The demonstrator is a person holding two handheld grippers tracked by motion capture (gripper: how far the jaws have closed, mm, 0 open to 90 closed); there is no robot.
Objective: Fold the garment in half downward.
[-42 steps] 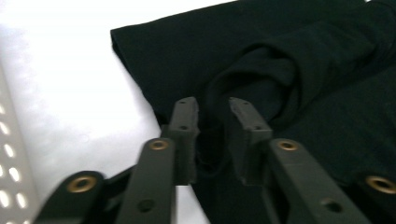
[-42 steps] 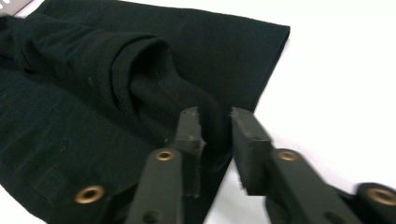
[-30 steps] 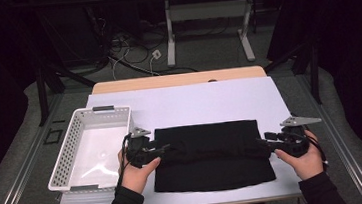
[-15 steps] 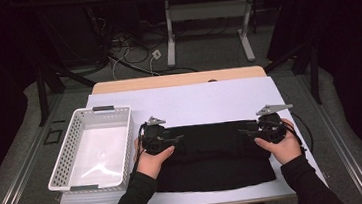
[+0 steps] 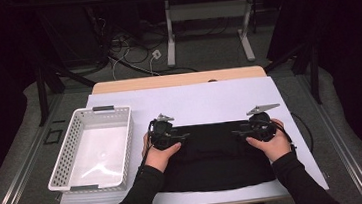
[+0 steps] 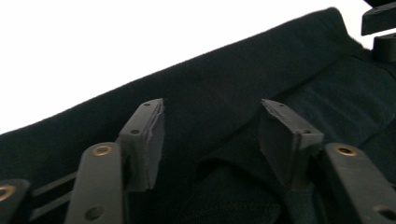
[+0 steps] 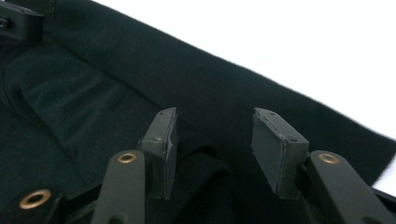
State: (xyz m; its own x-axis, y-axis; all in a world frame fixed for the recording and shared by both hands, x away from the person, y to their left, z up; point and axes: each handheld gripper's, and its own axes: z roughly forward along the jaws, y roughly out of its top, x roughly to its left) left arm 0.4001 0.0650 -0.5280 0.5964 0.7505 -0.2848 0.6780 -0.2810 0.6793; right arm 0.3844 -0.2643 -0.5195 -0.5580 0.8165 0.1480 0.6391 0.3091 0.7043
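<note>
Dark floor with tangled cables and the legs of a second desk lies behind the wooden table [image 5: 177, 79], whose top is covered by a white sheet [image 5: 204, 100]. On that sheet a black cloth [image 5: 214, 154] lies spread flat, near the person's edge and between the two forearms. Just left of it, apart from it, stands a white perforated basket [image 5: 68, 153]. Both sleeved forearms come in from below and angle outward to the cloth's far corners, palms down. The left gripper [image 5: 180, 138] rests low over the cloth's far left part, pointing inward toward the other hand; its jaws stand apart, having just been closing a little, with cloth bunched between them but the pads not pressing it. The right gripper [image 5: 236, 133] mirrors it at the far right, jaws apart over a raised fold.
</note>
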